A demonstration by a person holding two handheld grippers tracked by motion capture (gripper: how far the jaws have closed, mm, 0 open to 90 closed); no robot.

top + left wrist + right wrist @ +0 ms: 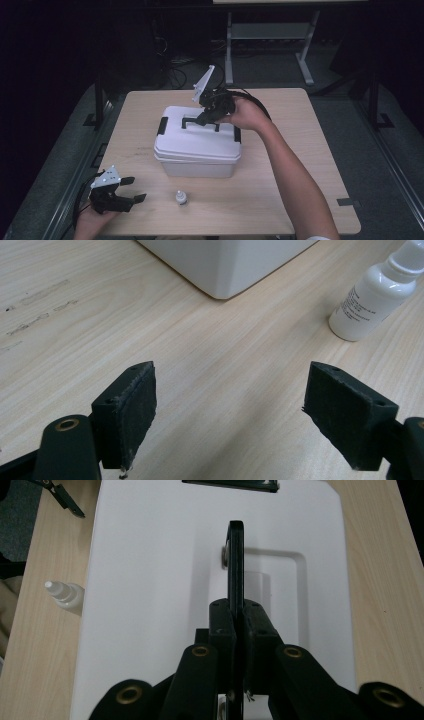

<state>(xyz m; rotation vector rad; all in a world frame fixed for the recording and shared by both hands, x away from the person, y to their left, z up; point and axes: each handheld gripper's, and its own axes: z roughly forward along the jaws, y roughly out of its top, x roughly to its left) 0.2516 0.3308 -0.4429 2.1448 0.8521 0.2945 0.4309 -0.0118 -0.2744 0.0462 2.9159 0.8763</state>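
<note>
the black handle (236, 565) of the white plastic box (197, 142) stands upright at mid-bench, pinched flat between the pads of the right gripper (206, 118), which is fully closed on it. the grasp looks done; lifting or opening the smooth, round-cornered lid, its black side latches seemingly fastened, remains. the left gripper (134, 190) hovers wide open, holding nothing, near a small white dropper bottle (372, 295) on the pale wood-grain bench (310, 150).

R forearm (295, 175) reaches from the near edge over the white box (197, 142), hand (247, 114) wrapped on right gripper (206, 118), jaws pinched shut on the box's black handle (236, 555). L hand (90, 220) low, near-left of box; left gripper (131, 190) level, jaws wide apart w/ nothing between.
</note>
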